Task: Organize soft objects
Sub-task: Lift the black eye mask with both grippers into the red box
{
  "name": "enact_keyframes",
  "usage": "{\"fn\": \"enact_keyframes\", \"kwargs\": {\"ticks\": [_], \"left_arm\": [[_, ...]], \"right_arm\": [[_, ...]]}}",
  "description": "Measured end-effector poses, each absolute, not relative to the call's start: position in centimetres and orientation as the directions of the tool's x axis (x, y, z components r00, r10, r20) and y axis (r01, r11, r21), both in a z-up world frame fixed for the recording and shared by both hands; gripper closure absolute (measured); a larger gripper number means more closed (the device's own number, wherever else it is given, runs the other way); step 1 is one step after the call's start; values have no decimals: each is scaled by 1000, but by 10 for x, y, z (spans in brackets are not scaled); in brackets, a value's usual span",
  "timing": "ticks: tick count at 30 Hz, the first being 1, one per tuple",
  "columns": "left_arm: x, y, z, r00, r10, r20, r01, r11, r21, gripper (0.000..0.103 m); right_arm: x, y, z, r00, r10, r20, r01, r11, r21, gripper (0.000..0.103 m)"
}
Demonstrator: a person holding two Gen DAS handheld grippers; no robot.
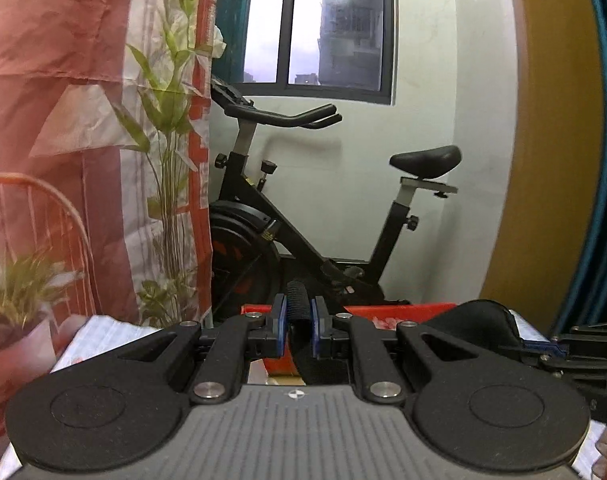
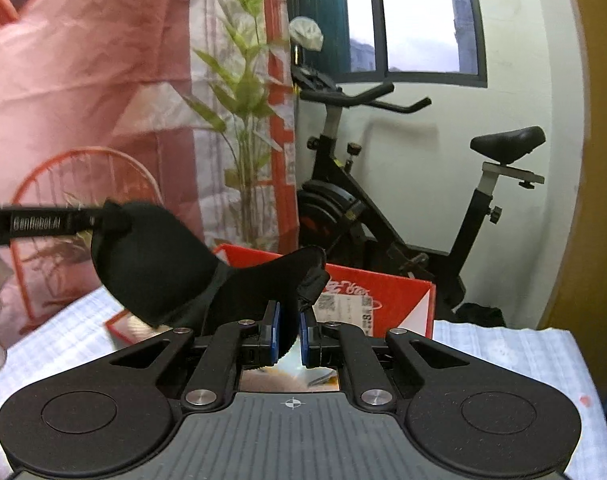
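I hold a black padded garment (image 2: pixel 155 268) between my two grippers, above the white textured cloth (image 2: pixel 515 356) that covers the surface. It looks like a bra with moulded cups.

My left gripper (image 1: pixel 298 322) has its blue pads closed tightly on a black ribbed strap (image 1: pixel 295 308) of this garment; the strap stands up between the pads and a wider black band goes down under them. In the right wrist view the same gripper comes in from the left edge as a black bar with white letters, and it pinches the upper corner of one cup.

My right gripper (image 2: pixel 289 334) is also closed, on the black fabric near the middle of the garment; the cloth fills the space between its blue pads, and a folded tip of it rises just above them. In the left wrist view one cup (image 1: pixel 475 320) shows on the right, near the other gripper.

Behind the garment stands an open red cardboard box (image 2: pixel 383 296) with a white label. Further back there is a black exercise bike (image 1: pixel 303 216) under a window (image 1: pixel 315 28), and on the left a red and white curtain with printed bamboo leaves (image 1: pixel 103 100).
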State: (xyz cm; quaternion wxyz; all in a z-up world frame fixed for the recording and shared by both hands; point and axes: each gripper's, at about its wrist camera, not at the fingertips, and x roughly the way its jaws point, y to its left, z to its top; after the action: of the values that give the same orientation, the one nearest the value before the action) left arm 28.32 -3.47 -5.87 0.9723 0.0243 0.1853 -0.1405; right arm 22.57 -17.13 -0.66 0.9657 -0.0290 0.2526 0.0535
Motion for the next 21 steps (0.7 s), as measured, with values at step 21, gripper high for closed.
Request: {"fn": "enact_keyframes", "kwargs": {"ticks": [21], "left_arm": [[383,-73,-112,790,-212,-575,353,925,144,69]], "right_arm": [[341,-184,-60,745,-54,-664,-35,992,-120,94]]}}
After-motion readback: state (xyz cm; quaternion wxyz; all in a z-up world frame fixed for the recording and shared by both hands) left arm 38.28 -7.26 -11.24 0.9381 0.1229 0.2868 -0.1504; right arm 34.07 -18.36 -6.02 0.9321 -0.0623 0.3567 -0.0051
